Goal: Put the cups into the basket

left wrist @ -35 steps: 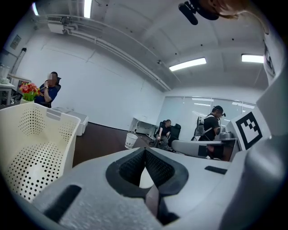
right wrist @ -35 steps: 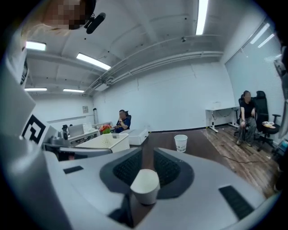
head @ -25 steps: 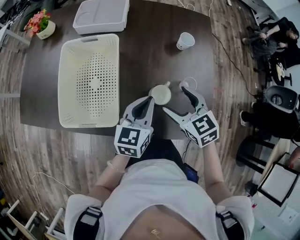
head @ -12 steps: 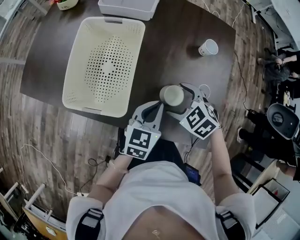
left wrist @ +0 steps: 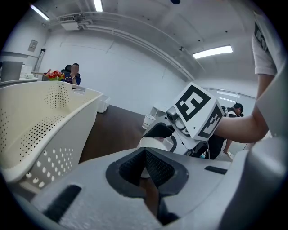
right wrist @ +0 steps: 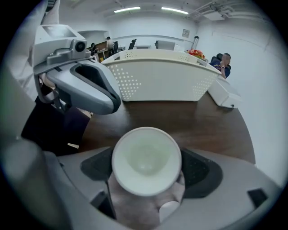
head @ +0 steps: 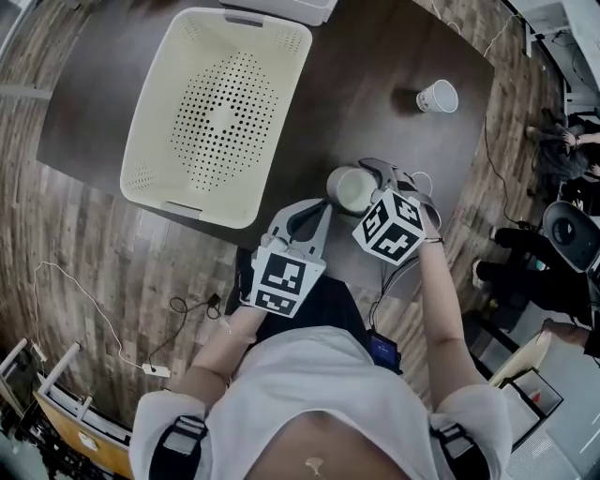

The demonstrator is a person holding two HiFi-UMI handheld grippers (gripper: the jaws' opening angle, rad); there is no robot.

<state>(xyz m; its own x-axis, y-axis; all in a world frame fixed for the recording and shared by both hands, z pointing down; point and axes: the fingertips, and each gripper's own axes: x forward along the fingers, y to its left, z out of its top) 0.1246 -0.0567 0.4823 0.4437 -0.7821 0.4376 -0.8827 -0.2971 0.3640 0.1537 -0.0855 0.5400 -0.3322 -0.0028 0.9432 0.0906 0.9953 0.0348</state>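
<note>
A white paper cup (head: 349,191) (right wrist: 146,161) sits between the jaws of my right gripper (head: 362,186) (right wrist: 146,170), mouth toward the camera and both pads against its sides, above the dark table's near edge. My left gripper (head: 312,214) (left wrist: 145,152) is just left of it, shut and empty, its tip close to the cup (left wrist: 154,142). The cream perforated basket (head: 140,112) (right wrist: 162,76) (left wrist: 45,117) stands empty to the left and beyond. A second white cup (head: 438,96) (left wrist: 148,121) lies on its side at the far right of the table.
A white bin (head: 281,7) (right wrist: 222,96) stands behind the basket. People sit beyond the table's right side (head: 562,150). A cable (head: 56,300) lies on the wooden floor at the left. The table's near edge (head: 216,230) runs just below the basket.
The right gripper, spread open beside the cup a second ago, now has the cup between its jaws. Both grippers have shifted little; the head view has swung, so the basket appears further up.
</note>
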